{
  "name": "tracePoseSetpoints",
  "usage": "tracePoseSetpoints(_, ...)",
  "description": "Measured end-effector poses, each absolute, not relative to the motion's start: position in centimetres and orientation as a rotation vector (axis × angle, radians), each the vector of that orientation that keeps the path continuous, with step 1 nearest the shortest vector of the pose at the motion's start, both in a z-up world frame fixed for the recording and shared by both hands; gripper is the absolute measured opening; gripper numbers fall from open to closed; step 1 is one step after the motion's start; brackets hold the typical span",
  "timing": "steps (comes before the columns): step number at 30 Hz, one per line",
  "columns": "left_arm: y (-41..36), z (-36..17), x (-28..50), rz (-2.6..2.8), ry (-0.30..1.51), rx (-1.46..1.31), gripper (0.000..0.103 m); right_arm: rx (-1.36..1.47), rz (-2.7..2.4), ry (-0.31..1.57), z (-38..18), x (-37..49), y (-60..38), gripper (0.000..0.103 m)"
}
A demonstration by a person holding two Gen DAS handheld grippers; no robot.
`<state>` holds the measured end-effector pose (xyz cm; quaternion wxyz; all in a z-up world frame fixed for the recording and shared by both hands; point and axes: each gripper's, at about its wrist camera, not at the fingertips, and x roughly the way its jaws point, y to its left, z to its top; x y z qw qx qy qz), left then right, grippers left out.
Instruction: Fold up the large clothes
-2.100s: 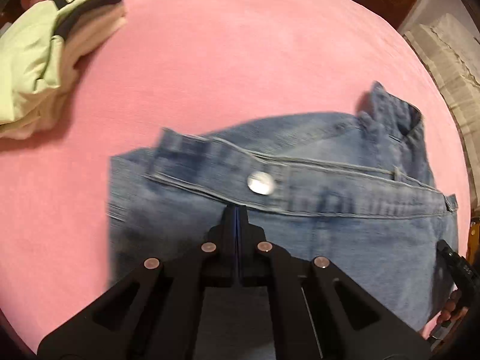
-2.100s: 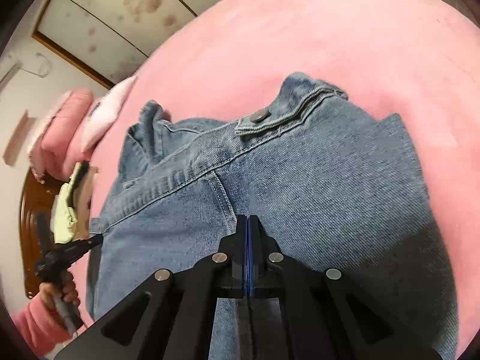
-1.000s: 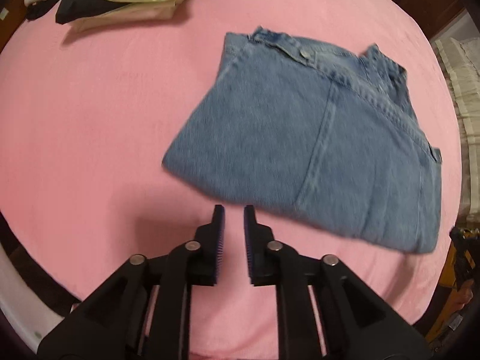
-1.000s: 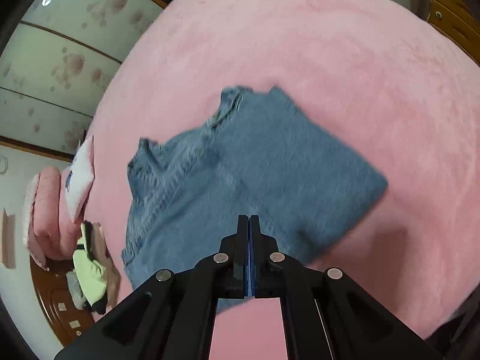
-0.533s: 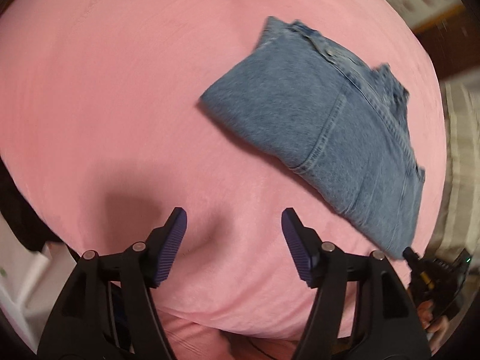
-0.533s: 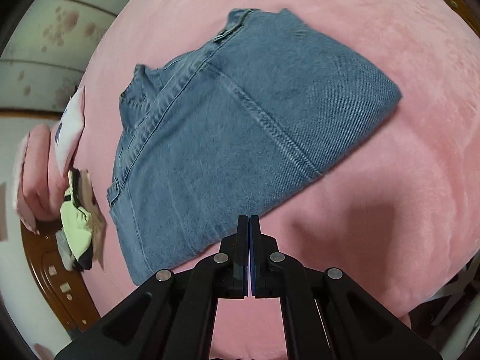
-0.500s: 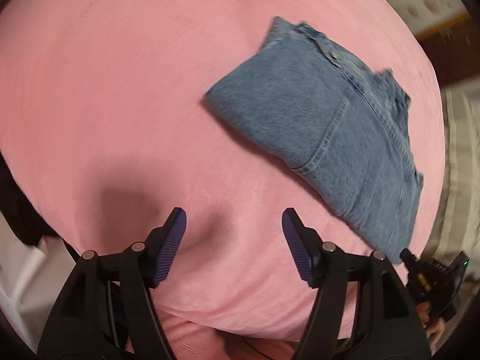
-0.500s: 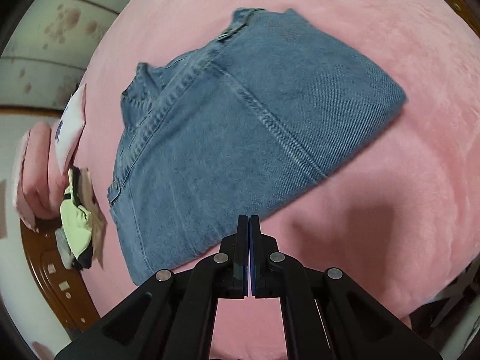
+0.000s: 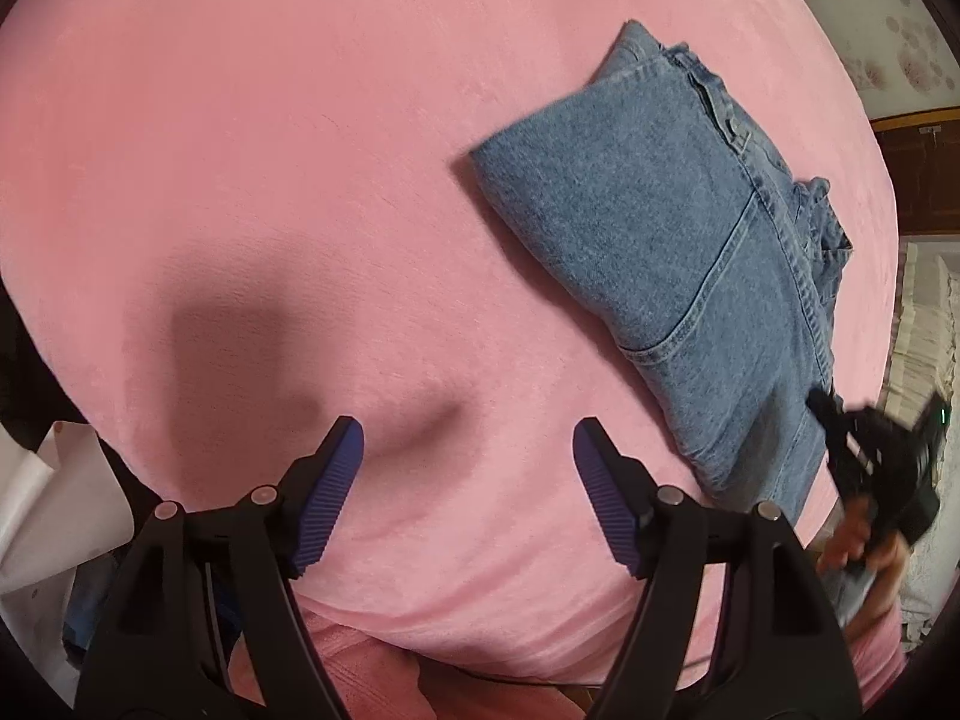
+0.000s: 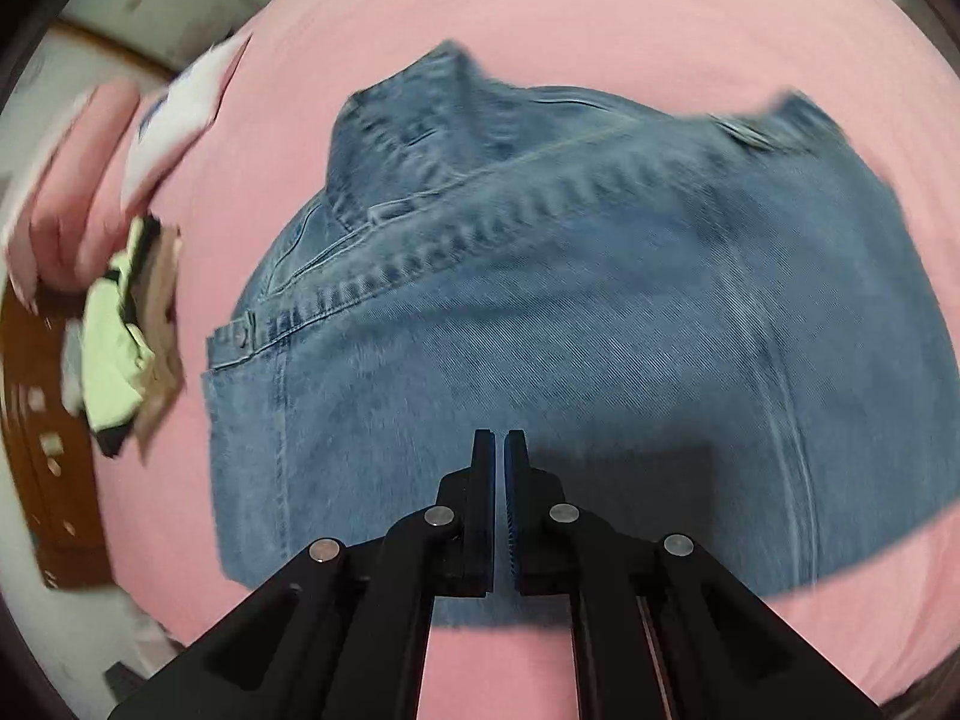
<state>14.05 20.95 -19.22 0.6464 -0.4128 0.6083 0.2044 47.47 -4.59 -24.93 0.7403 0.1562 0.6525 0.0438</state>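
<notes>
Over the near edge of the pink bed [image 9: 300,180], the left gripper [image 9: 468,456] hangs with its jaws wide and opening, nothing between them. Folded jeans [image 9: 690,240] lie toward the bed's right side. Above their near fold, the right gripper [image 10: 499,450] holds its jaws nearly pressed together, empty.

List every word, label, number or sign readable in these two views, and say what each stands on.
No text can be read in either view.
Jeans: rivets and seams only, no legible label.
White pillow at the bed's far edge: a dark blue mark, too blurred to read.
Pale specks on the brown wooden furniture: too blurred to tell whether they are text.
</notes>
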Motion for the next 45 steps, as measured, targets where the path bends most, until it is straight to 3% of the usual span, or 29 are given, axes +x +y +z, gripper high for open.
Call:
tracePoseSetpoints(8,21.0,-21.8,17.5,0.427,1.402,-0.992,0.073,0.241,0.108,1.54,-30.9,51.1,-1.1,0.004)
tracePoseSetpoints(20,23.4,-27.7,23.3,0.448,1.244,-1.228,0.079,0.105,0.111,1.595,-32.4,52.9,0.5,0.003)
tracePoseSetpoints(27,25.4,-28.7,25.7,0.5,1.18,-1.277,0.079,0.194,0.131,1.565,-32.6,52.5,-1.0,0.004)
tracePoseSetpoints(28,25.4,-28.6,25.9,0.495,1.185,-1.269,0.076,0.207,0.134,1.56,-32.6,52.4,-1.2,0.004)
tracePoseSetpoints(30,25.2,-28.0,25.9,0.462,1.183,-1.252,0.061,0.222,0.14,1.548,-32.4,52.0,-2.0,0.004)
tracePoseSetpoints(35,25.5,-26.5,24.7,0.417,1.128,-1.29,0.015,0.214,0.139,1.525,-32.0,51.4,-2.8,0.004)
tracePoseSetpoints(45,19.3,-15.1,27.2,0.154,0.938,-0.926,0.011,0.253,0.138,1.515,-32.5,50.2,-2.4,0.004)
